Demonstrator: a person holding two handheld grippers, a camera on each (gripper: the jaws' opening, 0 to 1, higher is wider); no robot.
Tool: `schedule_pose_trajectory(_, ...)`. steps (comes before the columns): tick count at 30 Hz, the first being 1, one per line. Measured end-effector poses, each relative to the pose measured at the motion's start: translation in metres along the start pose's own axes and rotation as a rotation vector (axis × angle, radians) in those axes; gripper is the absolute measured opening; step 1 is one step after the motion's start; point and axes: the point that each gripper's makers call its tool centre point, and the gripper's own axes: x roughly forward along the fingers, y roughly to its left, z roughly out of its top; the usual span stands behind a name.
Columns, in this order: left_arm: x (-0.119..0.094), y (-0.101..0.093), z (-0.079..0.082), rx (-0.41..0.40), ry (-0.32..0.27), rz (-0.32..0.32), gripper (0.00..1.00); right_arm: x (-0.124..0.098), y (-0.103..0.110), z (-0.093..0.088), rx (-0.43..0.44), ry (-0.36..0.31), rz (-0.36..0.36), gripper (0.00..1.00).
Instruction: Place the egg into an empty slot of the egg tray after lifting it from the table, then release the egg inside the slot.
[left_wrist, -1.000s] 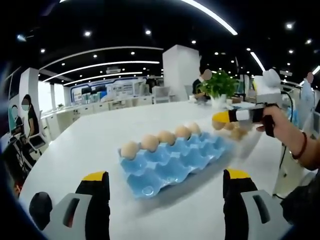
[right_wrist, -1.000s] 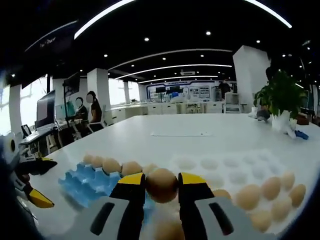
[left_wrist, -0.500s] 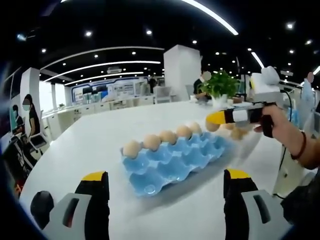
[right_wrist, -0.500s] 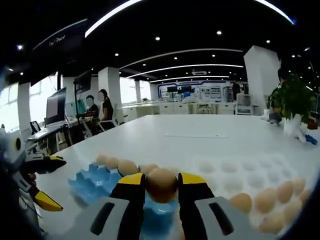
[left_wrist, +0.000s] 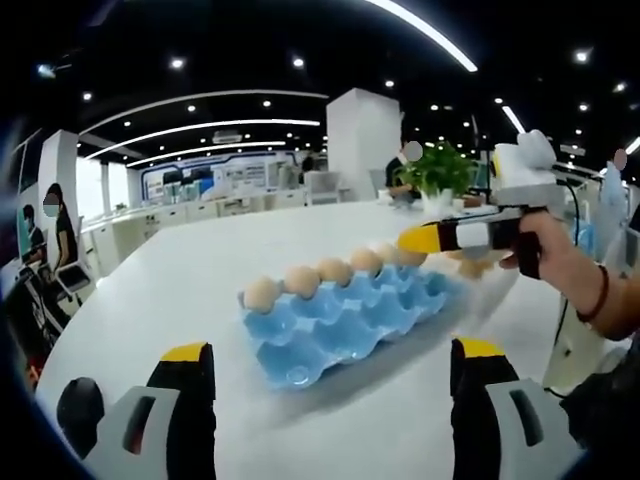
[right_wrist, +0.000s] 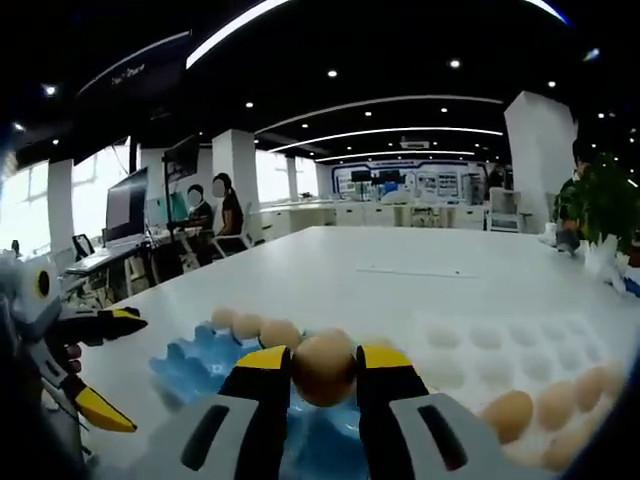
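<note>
Over the blue egg tray (right_wrist: 205, 365), near the middle of the white desk (right_wrist: 380, 290): right gripper (right_wrist: 323, 372), jaws pinching the egg (right_wrist: 323, 367) clear of the desk surface, yellow tips on either side of the shell. Seen from the left gripper view, same right gripper (left_wrist: 425, 238) reaching in over the far end of the egg tray (left_wrist: 340, 320), held by a hand (left_wrist: 550, 262); egg itself hard to tell apart from the row there. Four or five eggs (left_wrist: 320, 276) seated along the tray's far long row; nearer rows of slots bare. Off toward the desk's far right edge, a white tray (right_wrist: 490, 345) with loose eggs (right_wrist: 540, 405) along its near side. Left gripper (left_wrist: 325, 400) low at the near desk edge, jaws spread wide, holding nothing, well apart from the tray.

Step in hand, judged: carry phase done or nearly so, egg lifted and brought above the tray, placing not yet done. Next move calls for lining up over one bare slot beside the filled row, lowering gently until the shell seats in the cup, then parting the jaws without nudging the neighbouring eggs.
</note>
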Motion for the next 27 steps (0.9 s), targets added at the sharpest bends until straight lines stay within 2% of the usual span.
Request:
schedule_pose_trajectory(7, 0.001, 0.003, 0.005, 0.007, -0.016, -0.011, 1.0, 0.007, 0.022, 0.005, -0.004, -0.012, 0.071, 0.27)
schedule_pose_trajectory(16, -0.001, -0.001, 0.006, 0.01, -0.023, -0.04, 1.0, 0.019, 0.048, 0.006, -0.023, 0.0, 0.149, 0.27)
schedule_pose_trajectory(20, -0.003, -0.008, 0.006, 0.001, -0.03, -0.076, 1.0, 0.024, 0.057, 0.005, -0.028, 0.009, 0.18, 0.27)
schedule_pose_trajectory(27, -0.003, -0.01, 0.002, 0.01, -0.017, -0.081, 1.0, 0.029, 0.074, 0.005, -0.04, 0.004, 0.245, 0.27)
